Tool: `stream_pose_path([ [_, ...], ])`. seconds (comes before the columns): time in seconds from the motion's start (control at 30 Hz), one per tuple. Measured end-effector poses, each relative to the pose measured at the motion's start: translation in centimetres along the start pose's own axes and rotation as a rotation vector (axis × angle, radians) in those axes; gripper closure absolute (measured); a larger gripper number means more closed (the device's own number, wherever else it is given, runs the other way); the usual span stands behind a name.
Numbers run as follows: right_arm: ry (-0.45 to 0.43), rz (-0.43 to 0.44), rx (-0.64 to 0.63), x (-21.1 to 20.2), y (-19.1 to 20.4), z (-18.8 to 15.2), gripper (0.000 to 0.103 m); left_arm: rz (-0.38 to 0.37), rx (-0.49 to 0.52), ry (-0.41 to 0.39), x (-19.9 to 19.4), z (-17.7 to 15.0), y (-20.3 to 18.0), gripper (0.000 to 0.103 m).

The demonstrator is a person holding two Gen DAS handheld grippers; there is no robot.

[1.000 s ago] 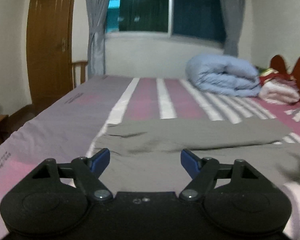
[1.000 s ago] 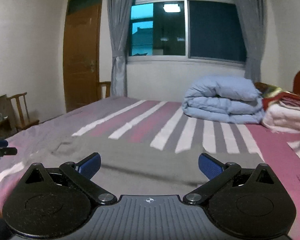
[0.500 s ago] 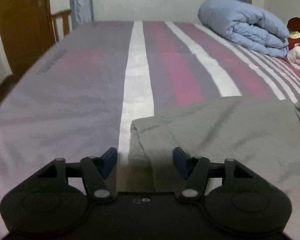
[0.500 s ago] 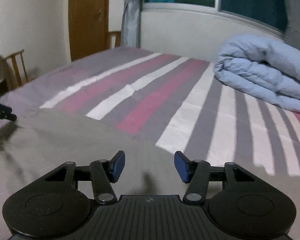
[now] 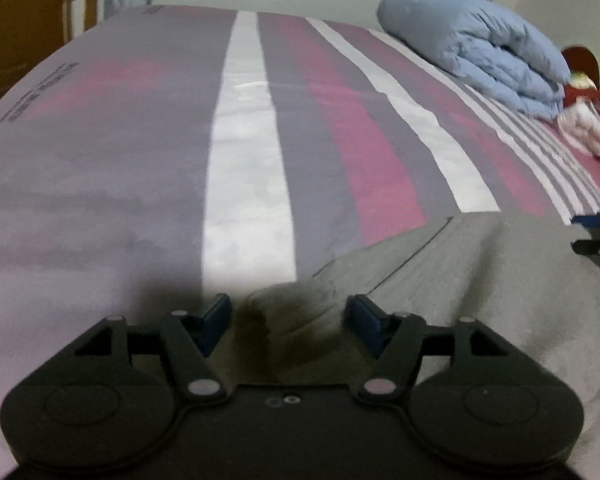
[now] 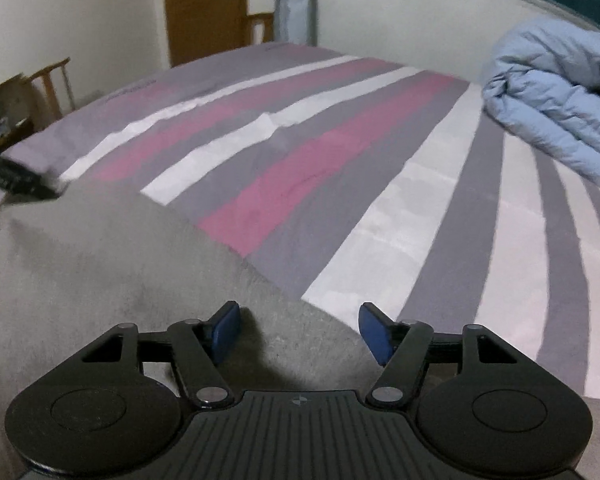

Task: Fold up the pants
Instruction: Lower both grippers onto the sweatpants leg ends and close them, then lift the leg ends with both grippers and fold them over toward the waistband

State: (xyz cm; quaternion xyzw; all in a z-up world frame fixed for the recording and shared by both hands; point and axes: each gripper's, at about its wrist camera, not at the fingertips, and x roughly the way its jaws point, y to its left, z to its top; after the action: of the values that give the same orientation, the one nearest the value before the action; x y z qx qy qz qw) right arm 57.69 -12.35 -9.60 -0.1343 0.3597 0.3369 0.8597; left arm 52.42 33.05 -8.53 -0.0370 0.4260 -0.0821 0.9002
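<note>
Down on the striped bed sheet [image 5: 248,184], the grey pants [image 5: 480,280] lie spread flat along the near side of the bed, their long axis running crosswise from one gripper to the other, so that the stripes of the sheet cross it. Which end is the waist cannot be told from these views. The left gripper [image 5: 288,320] points steeply down at the left end of the garment, where a rounded corner of the cloth sits in shadow between its blue pads [image 5: 366,318]. Its jaws are opening and the pads stand apart, not pressing on the fabric. The right gripper [image 6: 300,330] points down over the far edge of the pants [image 6: 112,264] toward the other end, with grey cloth under and between its fingers. Its jaws are opening too, the blue pads [image 6: 374,332] well apart and clear of the cloth. Each gripper shows at the edge of the other's view, beside the far edge of the fabric. A folded light blue duvet [image 6: 560,96] rests on the far right part of the bed, well apart from the pants, near a dark red headboard [image 5: 584,56].
</note>
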Motion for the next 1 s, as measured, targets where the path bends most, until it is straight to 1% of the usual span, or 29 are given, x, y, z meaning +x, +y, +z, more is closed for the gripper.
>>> stream_pose_path([
  [0.03,0.014,-0.001,-0.004,0.3,0.0,0.0,0.034,0.012,0.006,-0.005,0.3,0.1,-0.3,0.045],
  [0.07,0.023,-0.006,-0.006,0.5,0.0,0.1,0.03,0.022,-0.002,-0.015,0.5,0.3,-0.4,0.053],
  [0.13,0.047,-0.007,-0.009,1.1,-0.1,0.3,0.029,0.041,0.004,-0.019,0.8,0.4,-0.7,0.061],
  [0.17,0.059,-0.004,-0.005,1.3,-0.1,0.4,0.031,0.044,0.024,-0.026,0.8,0.4,-1.0,0.072],
  [0.2,0.064,0.015,-0.008,1.3,0.0,0.4,0.038,0.025,0.032,-0.033,0.7,0.3,-1.1,0.08],
  [0.23,0.064,0.023,-0.012,1.1,0.1,0.5,0.059,0.018,0.028,-0.042,0.4,0.3,-1.1,0.083],
  [0.27,0.065,0.022,-0.017,0.8,0.2,0.7,0.089,0.027,0.04,-0.056,0.0,0.3,-1.4,0.086],
  [0.3,0.061,0.025,-0.015,0.3,0.4,0.9,0.09,0.029,0.054,-0.073,-0.5,0.2,-1.6,0.088],
  [0.37,0.027,-0.002,-0.032,-1.2,1.1,1.1,0.091,0.025,0.07,-0.113,-2.0,-0.1,-1.9,0.089],
  [0.4,0.008,-0.006,-0.037,-2.3,1.4,1.2,0.091,0.015,0.062,-0.129,-2.8,0.0,-1.9,0.089],
  [0.47,-0.035,-0.007,-0.05,-4.7,2.3,1.4,0.091,-0.012,0.066,-0.189,-5.1,-0.2,-2.0,0.089],
  [0.53,-0.071,-0.033,-0.092,-7.4,3.9,1.6,0.092,-0.051,0.08,-0.266,-8.2,-0.4,-2.0,0.089],
  [0.57,-0.091,-0.046,-0.116,-8.8,4.6,1.5,0.092,-0.063,0.104,-0.304,-9.9,-0.6,-2.2,0.089],
  [0.7,-0.174,-0.078,-0.187,-15.0,7.9,0.5,0.092,-0.106,0.185,-0.384,-15.7,-2.1,-3.6,0.089],
  [0.77,-0.201,-0.093,-0.234,-17.6,10.2,-0.9,0.092,-0.121,0.203,-0.411,-18.3,-3.8,-4.4,0.089],
  [0.87,-0.221,-0.118,-0.303,-20.3,13.8,-4.1,0.092,-0.112,0.222,-0.424,-20.5,-7.4,-5.4,0.089],
  [1.0,-0.221,-0.134,-0.313,-21.4,17.7,-10.0,0.091,-0.075,0.226,-0.413,-21.2,-12.0,-6.4,0.089],
])
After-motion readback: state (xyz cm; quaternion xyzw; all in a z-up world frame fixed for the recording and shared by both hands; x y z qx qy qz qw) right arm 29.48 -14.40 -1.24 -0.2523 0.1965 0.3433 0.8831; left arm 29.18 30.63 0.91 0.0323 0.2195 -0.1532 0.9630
